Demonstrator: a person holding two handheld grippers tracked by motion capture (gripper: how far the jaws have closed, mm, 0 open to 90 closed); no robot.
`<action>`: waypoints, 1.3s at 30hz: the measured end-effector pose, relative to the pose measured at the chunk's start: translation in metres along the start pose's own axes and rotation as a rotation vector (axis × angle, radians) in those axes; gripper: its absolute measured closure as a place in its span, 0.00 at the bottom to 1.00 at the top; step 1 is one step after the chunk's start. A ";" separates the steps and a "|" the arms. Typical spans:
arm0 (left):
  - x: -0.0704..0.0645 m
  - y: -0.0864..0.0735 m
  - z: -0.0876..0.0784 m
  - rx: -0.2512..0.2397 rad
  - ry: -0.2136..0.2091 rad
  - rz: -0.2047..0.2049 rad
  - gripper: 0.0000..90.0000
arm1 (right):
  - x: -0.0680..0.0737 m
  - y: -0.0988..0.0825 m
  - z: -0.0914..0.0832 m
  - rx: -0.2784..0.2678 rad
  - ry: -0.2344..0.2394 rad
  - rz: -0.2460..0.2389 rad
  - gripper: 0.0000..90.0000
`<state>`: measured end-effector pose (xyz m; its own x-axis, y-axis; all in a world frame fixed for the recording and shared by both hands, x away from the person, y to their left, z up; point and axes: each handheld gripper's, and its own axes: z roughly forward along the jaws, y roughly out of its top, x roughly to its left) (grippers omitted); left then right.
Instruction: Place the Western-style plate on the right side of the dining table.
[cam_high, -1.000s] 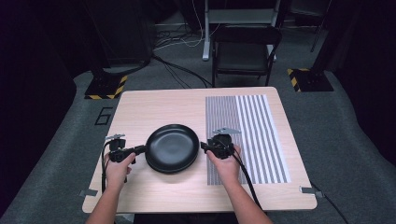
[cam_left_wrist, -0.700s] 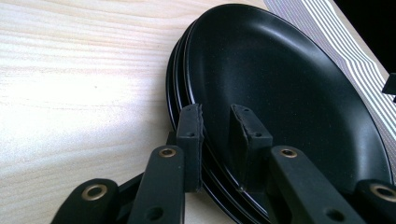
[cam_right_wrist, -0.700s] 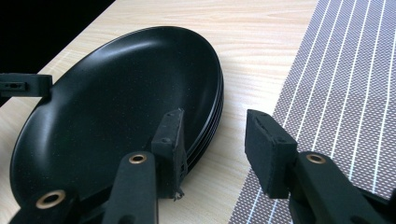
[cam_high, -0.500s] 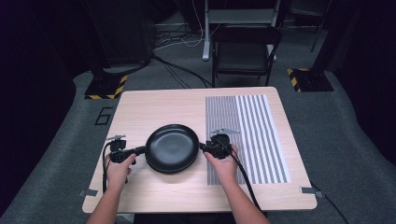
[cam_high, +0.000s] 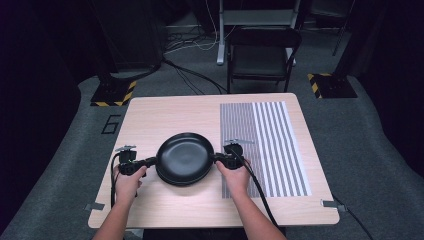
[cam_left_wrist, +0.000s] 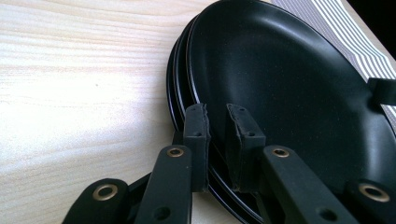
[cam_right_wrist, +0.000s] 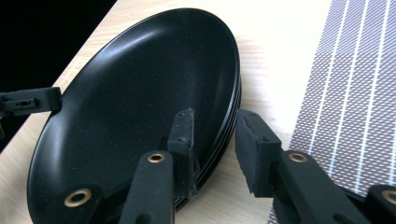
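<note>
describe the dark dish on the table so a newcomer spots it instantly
Start at the wooden table, then look to its near middle, just left of the striped mat. There sits a stack of round black plates, a claw at each side: the only round, glossy thing there.

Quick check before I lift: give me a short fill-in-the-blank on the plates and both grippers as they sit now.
1. The stack of plates is coloured ____.
2. The left gripper has its jaws over the stack's ____.
3. To the right of the plates lies a ____ placemat.
4. The right gripper holds the stack on the side nearest the ____.

Missing words: black; rim; striped; placemat
</note>
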<state>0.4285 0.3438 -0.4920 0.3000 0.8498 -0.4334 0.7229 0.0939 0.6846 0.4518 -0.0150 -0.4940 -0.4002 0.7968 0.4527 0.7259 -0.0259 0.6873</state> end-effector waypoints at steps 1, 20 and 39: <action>0.001 -0.001 0.000 0.001 -0.005 -0.006 0.88 | 0.000 0.000 0.001 0.005 0.006 0.013 0.77; -0.006 -0.003 0.006 -0.005 -0.023 -0.028 0.88 | -0.006 0.000 0.005 0.032 0.022 0.117 0.82; -0.009 -0.008 0.015 -0.034 -0.045 -0.088 0.87 | -0.010 -0.008 -0.003 -0.021 0.047 0.155 0.77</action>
<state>0.4298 0.3275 -0.5026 0.2646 0.8136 -0.5177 0.7260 0.1853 0.6622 0.4480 -0.0244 -0.5020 -0.3097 0.7534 0.5800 0.7696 -0.1596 0.6183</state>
